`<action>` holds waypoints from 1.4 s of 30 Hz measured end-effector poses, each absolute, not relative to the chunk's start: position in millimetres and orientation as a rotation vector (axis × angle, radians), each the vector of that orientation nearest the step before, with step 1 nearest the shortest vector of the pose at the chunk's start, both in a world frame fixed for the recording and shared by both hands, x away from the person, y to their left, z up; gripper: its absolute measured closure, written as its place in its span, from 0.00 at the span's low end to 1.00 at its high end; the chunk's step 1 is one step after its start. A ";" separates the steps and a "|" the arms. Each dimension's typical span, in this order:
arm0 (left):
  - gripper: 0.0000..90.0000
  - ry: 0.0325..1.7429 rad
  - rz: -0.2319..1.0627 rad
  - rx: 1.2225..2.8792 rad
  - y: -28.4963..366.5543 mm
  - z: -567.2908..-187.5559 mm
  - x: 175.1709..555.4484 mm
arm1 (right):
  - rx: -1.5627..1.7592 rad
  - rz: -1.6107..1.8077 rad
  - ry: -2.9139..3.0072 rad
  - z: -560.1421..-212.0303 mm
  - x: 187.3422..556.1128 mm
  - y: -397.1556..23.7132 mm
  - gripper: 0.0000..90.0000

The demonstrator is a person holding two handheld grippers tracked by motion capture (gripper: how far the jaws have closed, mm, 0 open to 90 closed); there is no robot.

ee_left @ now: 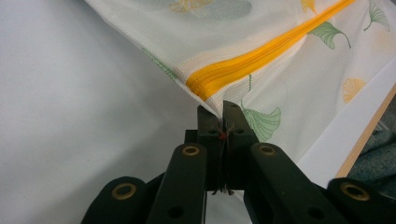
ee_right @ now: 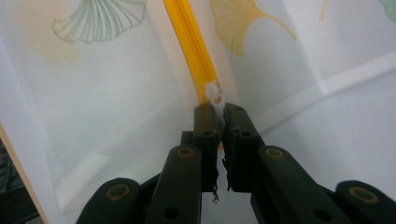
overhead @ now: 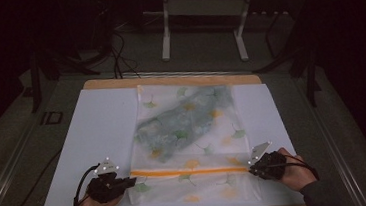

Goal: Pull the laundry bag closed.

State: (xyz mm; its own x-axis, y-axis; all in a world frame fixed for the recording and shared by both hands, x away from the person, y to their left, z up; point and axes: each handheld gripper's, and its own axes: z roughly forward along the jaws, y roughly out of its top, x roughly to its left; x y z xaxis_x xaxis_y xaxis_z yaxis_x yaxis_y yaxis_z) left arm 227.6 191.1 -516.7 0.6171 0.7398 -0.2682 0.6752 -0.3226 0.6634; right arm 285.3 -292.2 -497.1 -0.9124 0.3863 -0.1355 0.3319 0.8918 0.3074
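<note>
A white mesh laundry bag printed with green and yellow ginkgo leaves lies flat on the white mat, with a bluish-green garment inside it. An orange zipper runs across the bag near its front end. My left gripper is shut on the bag's edge at the zipper's left end. My right gripper is shut on the white zipper pull at the zipper's right end.
The white mat covers a wooden board whose edge shows at the back and front. A white-legged table frame stands beyond on the dark floor. Each gripper trails a black cable.
</note>
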 end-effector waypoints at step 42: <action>0.67 1.203 0.327 1.985 213.8 -521.8 223.7 | 1.129 0.882 2.467 -519.3 292.4 -333.1 0.57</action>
